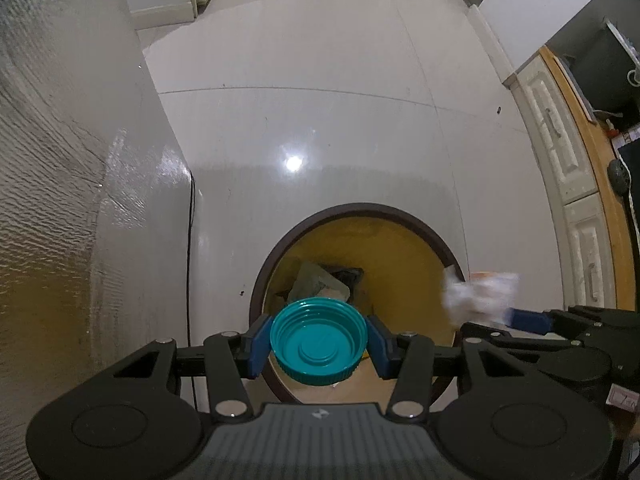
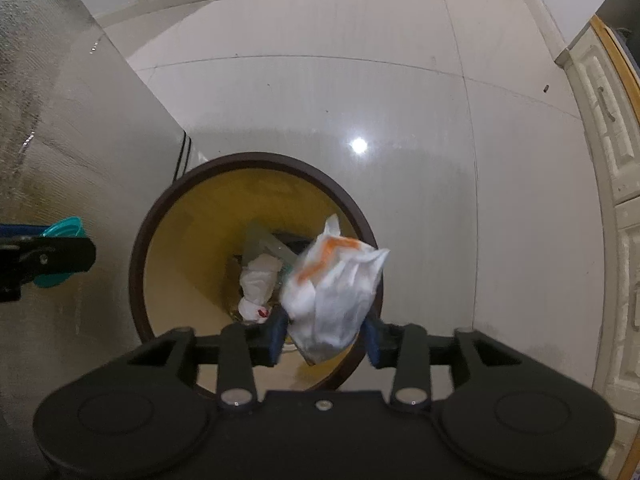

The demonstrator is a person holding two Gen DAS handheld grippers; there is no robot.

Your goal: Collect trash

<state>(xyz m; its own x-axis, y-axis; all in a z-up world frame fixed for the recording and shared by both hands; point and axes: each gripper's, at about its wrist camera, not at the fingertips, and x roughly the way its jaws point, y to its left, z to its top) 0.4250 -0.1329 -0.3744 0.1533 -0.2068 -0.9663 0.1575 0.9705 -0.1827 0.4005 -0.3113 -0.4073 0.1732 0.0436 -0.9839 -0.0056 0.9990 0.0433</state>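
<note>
My left gripper (image 1: pixel 318 340) is shut on a teal plastic lid (image 1: pixel 318 340), held over the near rim of a round bin (image 1: pixel 360 210) with a dark rim and yellow inside. My right gripper (image 2: pixel 326 330) holds a crumpled white wrapper with orange print (image 2: pixel 334 292) between its blue pads, above the bin (image 2: pixel 256 158). The wrapper looks blurred in the left wrist view (image 1: pixel 480 294). Paper and wrappers (image 2: pixel 258 280) lie at the bin's bottom. The lid also shows at the left of the right wrist view (image 2: pixel 64 228).
The bin stands on a glossy white tiled floor (image 1: pixel 320 120). A grey textured wall (image 1: pixel 60 160) with a thin black cable (image 1: pixel 189 260) runs along the left. Cream cabinet doors (image 1: pixel 560 152) with a wooden edge stand on the right.
</note>
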